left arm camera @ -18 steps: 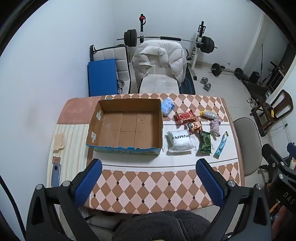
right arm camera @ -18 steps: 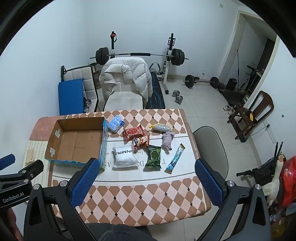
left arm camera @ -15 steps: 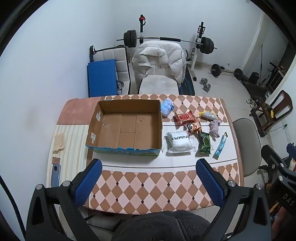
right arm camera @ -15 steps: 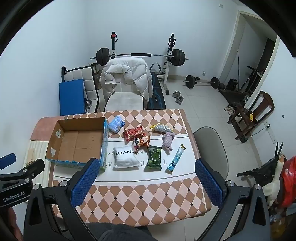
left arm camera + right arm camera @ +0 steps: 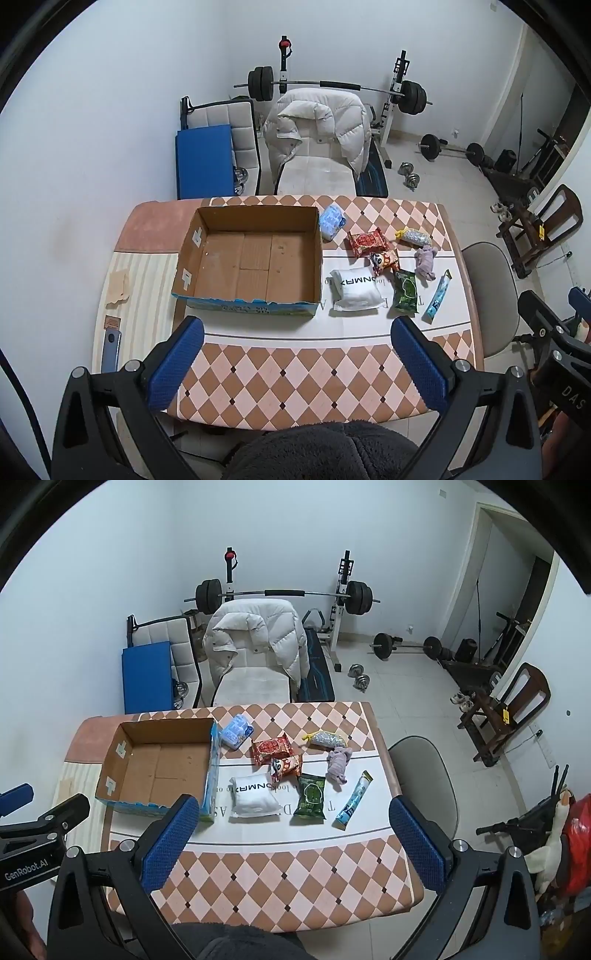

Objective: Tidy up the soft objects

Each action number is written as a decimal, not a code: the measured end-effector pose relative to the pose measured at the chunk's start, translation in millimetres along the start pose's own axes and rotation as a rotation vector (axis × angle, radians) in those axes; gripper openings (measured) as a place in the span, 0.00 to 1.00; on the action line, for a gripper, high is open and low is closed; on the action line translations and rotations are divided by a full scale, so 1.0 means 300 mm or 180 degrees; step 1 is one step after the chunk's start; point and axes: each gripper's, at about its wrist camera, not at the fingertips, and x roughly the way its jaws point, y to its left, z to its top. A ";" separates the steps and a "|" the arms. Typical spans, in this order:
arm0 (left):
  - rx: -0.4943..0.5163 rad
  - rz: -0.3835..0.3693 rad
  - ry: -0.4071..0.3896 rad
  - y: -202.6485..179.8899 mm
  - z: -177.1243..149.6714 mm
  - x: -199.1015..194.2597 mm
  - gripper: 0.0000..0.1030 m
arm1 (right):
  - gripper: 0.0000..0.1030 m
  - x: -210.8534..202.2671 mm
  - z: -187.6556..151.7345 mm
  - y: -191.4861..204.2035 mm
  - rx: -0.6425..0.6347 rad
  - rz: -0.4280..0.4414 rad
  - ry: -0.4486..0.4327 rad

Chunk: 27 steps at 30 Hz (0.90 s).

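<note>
An open, empty cardboard box [image 5: 255, 258] [image 5: 159, 764] stands on the checkered table [image 5: 295, 373]. To its right lie several soft items: a white pouch [image 5: 356, 288] [image 5: 255, 795], a blue tissue pack [image 5: 331, 221], a red snack bag [image 5: 367, 240], a small cartoon packet [image 5: 384, 260], a green packet [image 5: 405, 291], a purple cloth toy [image 5: 424, 260], a glittery sachet [image 5: 413, 236] and a blue stick pack [image 5: 437, 297]. My left gripper [image 5: 295, 332] and right gripper [image 5: 291, 812] are both open, empty, high above the table's near edge.
A phone [image 5: 110, 350] and paper scrap [image 5: 118, 286] lie at the table's left side. A chair with a white jacket [image 5: 317, 140] stands behind the table, a grey chair [image 5: 491, 291] at its right. Barbell rack and weights stand by the back wall.
Both views have shifted very slightly; the table and items sit marginally farther. Nothing was taken or moved, and both grippers stay open.
</note>
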 end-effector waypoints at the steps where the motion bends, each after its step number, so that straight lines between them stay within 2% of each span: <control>1: 0.0000 0.0004 -0.0011 -0.001 0.001 -0.002 1.00 | 1.00 -0.006 -0.004 -0.007 -0.0007 0.0006 -0.0020; 27: -0.0004 0.0016 -0.0051 0.006 -0.006 -0.016 1.00 | 1.00 -0.041 0.007 0.002 -0.0013 0.0051 -0.0047</control>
